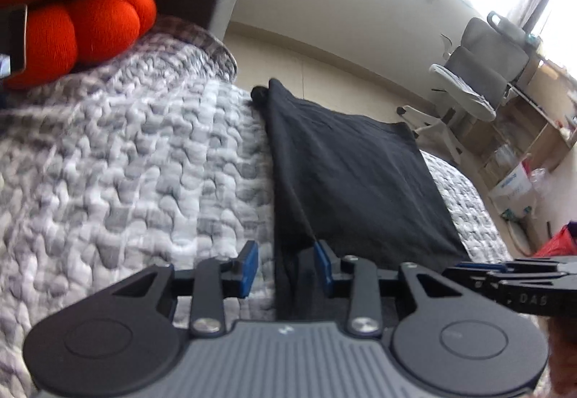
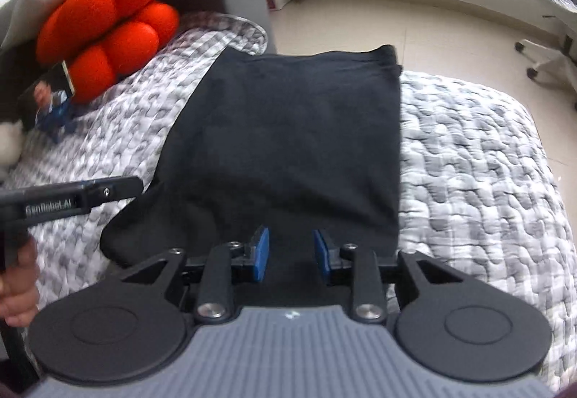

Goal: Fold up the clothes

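Black garment (image 2: pixel 288 145) reaches quilt (image 2: pixel 487 163) edge (grippers parted).

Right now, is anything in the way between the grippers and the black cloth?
Nothing visible. The black cloth lies flat on the quilt. The left gripper and right gripper are both open at its near edge. The orange cushion sits off to the side.

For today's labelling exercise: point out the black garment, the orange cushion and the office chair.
black garment (image 2: pixel 288 131), right wrist view, middle of cloth.
orange cushion (image 2: pixel 108 26), right wrist view, centre lobes.
office chair (image 1: pixel 483 73), left wrist view, backrest.
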### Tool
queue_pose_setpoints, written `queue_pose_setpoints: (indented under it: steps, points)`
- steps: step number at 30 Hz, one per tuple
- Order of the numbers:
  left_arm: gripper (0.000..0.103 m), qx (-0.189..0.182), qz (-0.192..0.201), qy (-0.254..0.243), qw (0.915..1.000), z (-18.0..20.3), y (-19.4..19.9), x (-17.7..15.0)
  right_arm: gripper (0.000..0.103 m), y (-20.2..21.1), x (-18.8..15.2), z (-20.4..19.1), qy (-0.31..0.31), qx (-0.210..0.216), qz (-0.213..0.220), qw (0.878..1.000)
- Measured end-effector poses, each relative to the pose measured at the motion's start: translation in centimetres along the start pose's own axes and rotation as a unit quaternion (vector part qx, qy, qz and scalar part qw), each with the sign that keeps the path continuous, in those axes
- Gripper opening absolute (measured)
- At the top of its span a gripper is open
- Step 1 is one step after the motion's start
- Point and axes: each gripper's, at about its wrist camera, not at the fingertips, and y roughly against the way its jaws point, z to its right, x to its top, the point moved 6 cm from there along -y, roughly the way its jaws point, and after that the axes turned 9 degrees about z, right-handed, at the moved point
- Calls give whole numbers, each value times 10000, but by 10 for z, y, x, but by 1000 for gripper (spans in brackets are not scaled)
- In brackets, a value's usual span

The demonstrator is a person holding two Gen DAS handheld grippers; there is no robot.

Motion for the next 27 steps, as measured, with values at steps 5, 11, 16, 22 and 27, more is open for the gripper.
queue_pose_setpoints:
  steps: [5,11,16,22,27]
  points:
    - [34,-41,-64,-148,9999,8,5,-9,31,10,-4,17,-453,-113,49,9989]
    - [30,403,-245,-594,9971,6,6,-26,27,31,-41,43,-1132,-571,-26,9919]
    - [30,562,-178,-1058,9926,14,10,-27,22,33,-41,43,-619,-754,-36,9952]
    - [30,654,124,-1306,9892,19,23,-19,21,41,-34,46,-400,-865,186,9953]
    - [30,580,578,-1380,9870,26,33,-7,21,49,-23,37,-517,-325,471,9970]
